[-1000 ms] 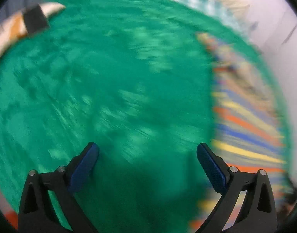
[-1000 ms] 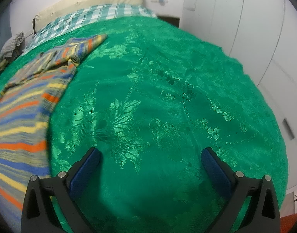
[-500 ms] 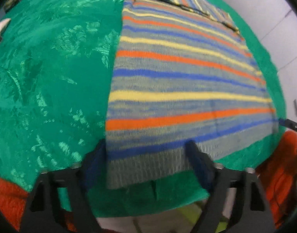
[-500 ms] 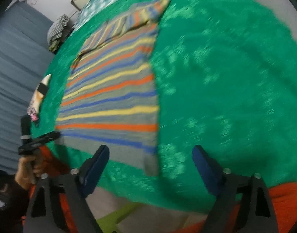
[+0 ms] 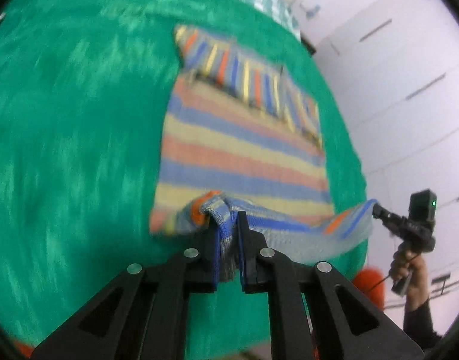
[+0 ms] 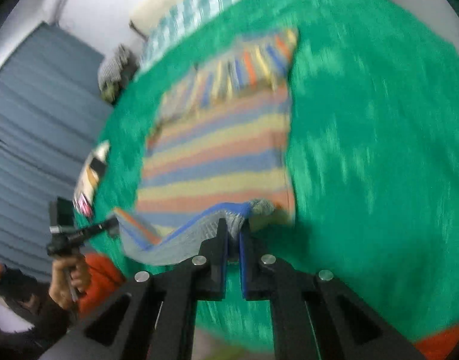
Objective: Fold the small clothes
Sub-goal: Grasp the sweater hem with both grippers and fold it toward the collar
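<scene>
A striped knit sweater (image 5: 241, 150), grey with orange, yellow and blue bands, lies flat on the green bedspread (image 5: 73, 138). It also shows in the right wrist view (image 6: 217, 156). My left gripper (image 5: 228, 225) is shut on the sweater's near-left hem corner and lifts it. My right gripper (image 6: 233, 228) is shut on the near-right hem corner. The grey hem hangs slack between them, raised off the bed. The right gripper shows in the left wrist view (image 5: 376, 207), and the left gripper in the right wrist view (image 6: 109, 225).
A checked pillow (image 6: 199, 6) lies at the head of the bed. White wardrobe doors (image 5: 409, 75) stand to the right. A grey curtain (image 6: 34, 126) hangs to the left. A small patterned item (image 6: 91, 174) and a dark bundle (image 6: 115, 69) sit by the bed's left edge.
Both grippers were open above the hem half a second ago. Now both have shut on the hem corners and lifted the hem off the bed.
</scene>
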Tool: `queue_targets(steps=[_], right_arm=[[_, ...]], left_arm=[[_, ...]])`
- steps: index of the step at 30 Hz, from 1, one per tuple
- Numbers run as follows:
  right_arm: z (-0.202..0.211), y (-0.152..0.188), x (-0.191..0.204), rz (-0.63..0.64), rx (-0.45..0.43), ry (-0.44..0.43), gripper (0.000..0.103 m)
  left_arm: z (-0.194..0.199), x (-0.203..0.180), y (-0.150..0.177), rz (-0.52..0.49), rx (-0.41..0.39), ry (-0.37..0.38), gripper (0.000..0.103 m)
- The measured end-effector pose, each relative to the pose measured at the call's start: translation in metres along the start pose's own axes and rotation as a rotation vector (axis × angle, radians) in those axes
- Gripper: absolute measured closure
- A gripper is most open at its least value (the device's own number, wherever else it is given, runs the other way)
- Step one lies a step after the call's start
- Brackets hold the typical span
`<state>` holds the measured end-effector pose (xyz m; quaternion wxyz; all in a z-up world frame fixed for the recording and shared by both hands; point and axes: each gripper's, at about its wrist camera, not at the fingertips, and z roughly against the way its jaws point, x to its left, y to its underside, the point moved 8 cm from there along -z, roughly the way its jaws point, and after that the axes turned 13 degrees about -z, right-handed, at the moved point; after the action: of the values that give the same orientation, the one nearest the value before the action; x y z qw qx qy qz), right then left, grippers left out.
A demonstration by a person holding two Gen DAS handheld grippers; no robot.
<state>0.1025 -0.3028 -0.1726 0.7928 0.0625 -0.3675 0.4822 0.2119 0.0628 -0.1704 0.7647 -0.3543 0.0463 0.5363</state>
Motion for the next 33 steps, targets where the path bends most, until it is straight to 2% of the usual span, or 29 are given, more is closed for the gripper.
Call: queue_targets(steps=[5,8,11,12,13,14,15,16,17,19,21,23,26,27,28,29,30,31,32,33], right_arm=[[-0.037,-0.102,0.021,0.0,-0.081,0.005,0.097],[-0.065,-0.156,0.02,-0.05,-0.072,-0.002,0.097],[-0.089,-0.201,0.019,-0.078,-0.059,-0.001,0.097],[-0.098,-0.22,0.018,-0.097,-0.077,-0.011,0.097],[-0.102,-0.232,0.016,-0.108,-0.105,-0.026,0.096],[-0.109,-0.25,0.014,-0.108,-0.158,-0.05,0.094],[-0.117,-0.263,0.011,-0.095,-0.198,-0.034,0.084],[-0.127,-0.273,0.001,-0.093,-0.227,0.053,0.059],[-0.132,-0.274,-0.005,-0.098,-0.235,0.095,0.052],[-0.132,-0.268,-0.007,-0.068,-0.25,0.105,0.051],[-0.126,-0.254,0.0,0.005,-0.259,0.114,0.051],[-0.124,-0.225,0.011,0.117,-0.212,0.128,0.051],[-0.12,-0.172,0.014,0.198,-0.138,0.144,0.051],[-0.119,-0.154,0.011,0.204,-0.114,0.141,0.05],[-0.125,-0.132,0.003,0.203,-0.063,0.158,0.051],[-0.135,-0.116,-0.015,0.201,0.001,0.234,0.053],[-0.14,-0.102,-0.037,0.193,0.047,0.34,0.065],[-0.137,-0.097,-0.049,0.173,0.039,0.354,0.071],[-0.124,-0.094,-0.052,0.15,-0.003,0.346,0.071],[-0.113,-0.093,-0.054,0.158,-0.036,0.414,0.069]], left_arm=[[-0.037,0.026,-0.105,0.015,-0.029,-0.024,0.095],[-0.07,0.039,-0.157,0.013,-0.005,-0.058,0.095],[-0.093,0.052,-0.196,0.018,0.01,-0.085,0.093],[-0.099,0.059,-0.21,0.028,-0.014,-0.103,0.086],[-0.105,0.07,-0.231,0.044,-0.064,-0.142,0.064],[-0.111,0.082,-0.242,0.063,-0.083,-0.193,0.041],[-0.111,0.091,-0.243,0.091,-0.08,-0.236,0.006],[-0.111,0.097,-0.245,0.117,-0.096,-0.261,0.009],[-0.11,0.099,-0.244,0.12,-0.114,-0.238,0.009],[-0.107,0.099,-0.235,0.105,-0.123,-0.226,0.009],[-0.097,0.095,-0.214,0.042,-0.12,-0.243,0.009],[-0.094,0.084,-0.187,-0.025,-0.081,-0.245,0.009],[-0.103,0.069,-0.125,-0.117,0.024,-0.262,0.009],[-0.112,0.07,-0.1,-0.167,0.097,-0.321,0.01],[-0.118,0.078,-0.074,-0.216,0.181,-0.415,0.017],[-0.116,0.084,-0.059,-0.238,0.194,-0.457,0.017],[-0.108,0.086,-0.054,-0.231,0.169,-0.46,0.016],[-0.096,0.089,-0.05,-0.206,0.154,-0.474,0.016],[-0.081,0.091,-0.045,-0.173,0.141,-0.486,0.017],[-0.068,0.089,-0.042,-0.165,0.121,-0.496,0.018]])
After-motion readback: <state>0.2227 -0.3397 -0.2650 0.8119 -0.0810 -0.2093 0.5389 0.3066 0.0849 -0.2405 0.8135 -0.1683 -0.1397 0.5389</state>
